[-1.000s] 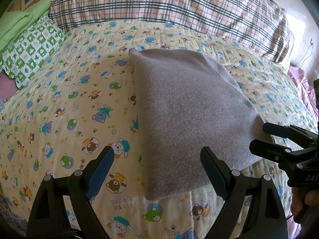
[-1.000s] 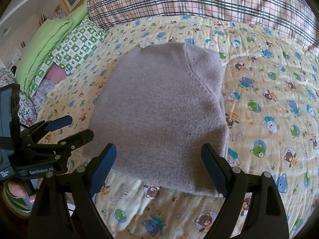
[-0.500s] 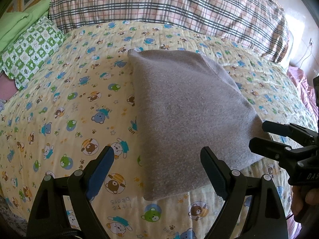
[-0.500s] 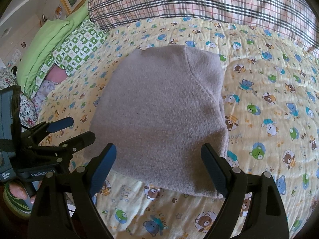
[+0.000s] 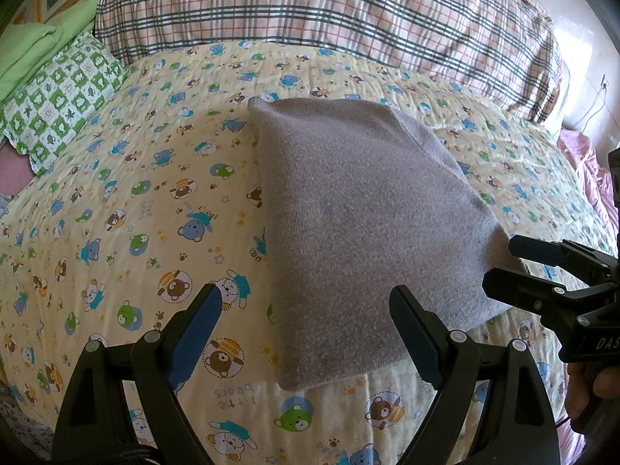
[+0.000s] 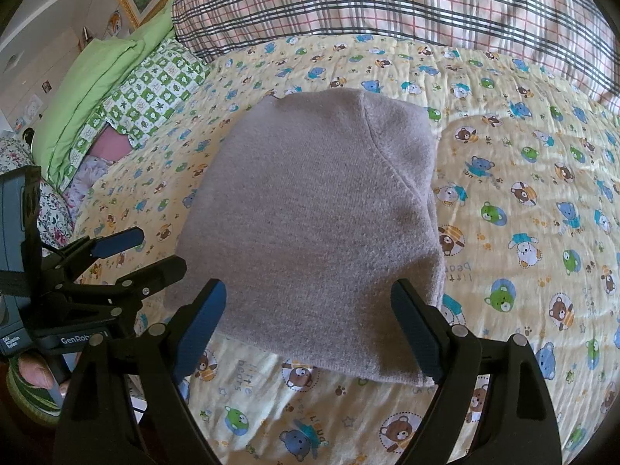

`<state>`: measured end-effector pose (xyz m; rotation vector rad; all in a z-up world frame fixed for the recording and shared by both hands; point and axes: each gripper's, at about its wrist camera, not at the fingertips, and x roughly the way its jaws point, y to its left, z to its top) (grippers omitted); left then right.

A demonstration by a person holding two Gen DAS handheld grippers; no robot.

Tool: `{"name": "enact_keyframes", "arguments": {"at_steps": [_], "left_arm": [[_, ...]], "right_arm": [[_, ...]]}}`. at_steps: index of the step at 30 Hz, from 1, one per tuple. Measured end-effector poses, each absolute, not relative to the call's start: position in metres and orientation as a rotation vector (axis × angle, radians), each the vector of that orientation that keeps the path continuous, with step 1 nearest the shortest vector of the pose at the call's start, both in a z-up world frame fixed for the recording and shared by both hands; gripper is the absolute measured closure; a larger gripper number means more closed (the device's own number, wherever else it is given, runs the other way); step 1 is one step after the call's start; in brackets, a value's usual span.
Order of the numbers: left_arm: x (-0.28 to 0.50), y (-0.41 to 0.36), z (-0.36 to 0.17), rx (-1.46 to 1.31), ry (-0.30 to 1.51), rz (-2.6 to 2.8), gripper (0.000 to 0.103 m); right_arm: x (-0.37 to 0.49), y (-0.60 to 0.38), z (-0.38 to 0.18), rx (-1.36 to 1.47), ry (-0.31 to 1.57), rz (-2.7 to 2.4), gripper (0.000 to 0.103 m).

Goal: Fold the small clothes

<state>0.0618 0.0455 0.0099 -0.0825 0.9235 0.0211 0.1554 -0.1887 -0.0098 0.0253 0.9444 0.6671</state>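
Note:
A grey knitted garment (image 5: 360, 224) (image 6: 317, 217) lies folded into a flat rectangle on the bear-print quilt (image 5: 128, 209) (image 6: 534, 201). My left gripper (image 5: 306, 329) hovers open above the garment's near left corner, nothing between its fingers. In the right wrist view that same left gripper (image 6: 151, 255) shows at the left edge, beside the garment's near left side. My right gripper (image 6: 310, 321) stands open over the garment's near edge, jaws wide and empty. From the left wrist view the right gripper (image 5: 507, 261) appears at the garment's near right corner.
A plaid pillow (image 5: 329, 11) (image 6: 407, 0) runs along the far side of the bed. A green checked pillow (image 5: 58, 97) (image 6: 151, 89) and a plain green one (image 6: 93, 89) lie at the left. Pink bedding (image 5: 593, 170) is bunched at the right. A hand (image 5: 596, 391) holds the right gripper's handle.

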Motion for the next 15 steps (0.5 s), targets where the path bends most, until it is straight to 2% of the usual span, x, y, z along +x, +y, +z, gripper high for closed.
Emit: {"name": "enact_keyframes", "arguments": {"at_steps": [15], "left_arm": [[0.0612,0.0444,0.0099,-0.083,0.923,0.023,0.014]], "right_arm": [[0.156,-0.1887,-0.0098,0.026,0.945,0.667,0.016]]}}
